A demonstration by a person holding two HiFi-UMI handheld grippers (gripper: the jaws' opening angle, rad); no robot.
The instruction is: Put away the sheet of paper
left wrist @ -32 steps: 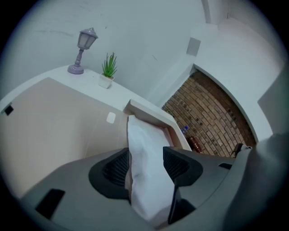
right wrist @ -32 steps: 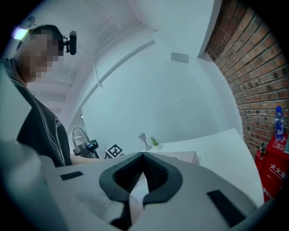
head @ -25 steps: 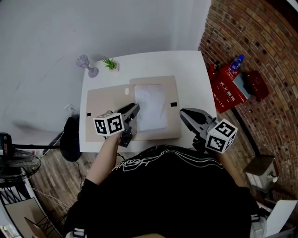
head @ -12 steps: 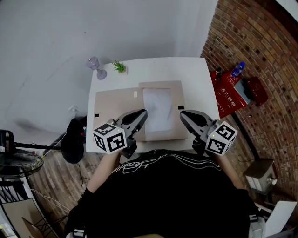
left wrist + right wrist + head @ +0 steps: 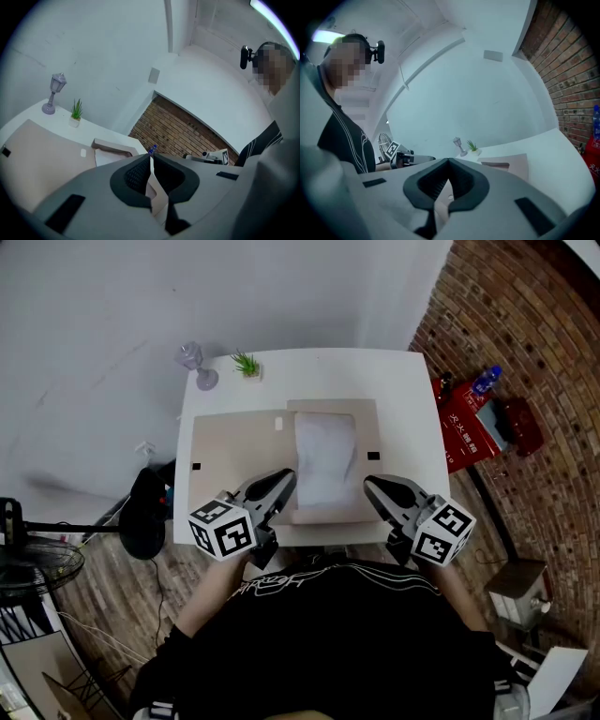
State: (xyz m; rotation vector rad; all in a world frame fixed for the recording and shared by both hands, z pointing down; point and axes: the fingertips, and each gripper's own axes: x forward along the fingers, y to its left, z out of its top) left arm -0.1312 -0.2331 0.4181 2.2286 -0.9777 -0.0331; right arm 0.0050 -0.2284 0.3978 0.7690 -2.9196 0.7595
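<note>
Head view, sheet: the sheet of paper [image 5: 326, 460] lies flat on the right leaf of an open beige folder [image 5: 234, 451] on the white table [image 5: 403, 418]. Its long axis runs from the near edge toward the far edge.
Head view, jaws to sheet: the sheet lies ahead of and between both tools. The left gripper [image 5: 281, 482] points at its near left corner. The right gripper [image 5: 372, 486] is by the folder's near right corner. Both are close, and neither is clearly nearer.
Left gripper view: the left gripper [image 5: 150, 159] has its jaws closed together, and I see nothing held. The sheet [image 5: 110, 157] is ahead and to the left.
Right gripper view: the right gripper [image 5: 449, 161] has its jaws meeting at the tips, empty. The folder [image 5: 511, 164] is ahead and to the right.
Change: a second ago the left jaws stood partly apart further along the sheet's left edge. Now they are closed and nearer the near edge.
</note>
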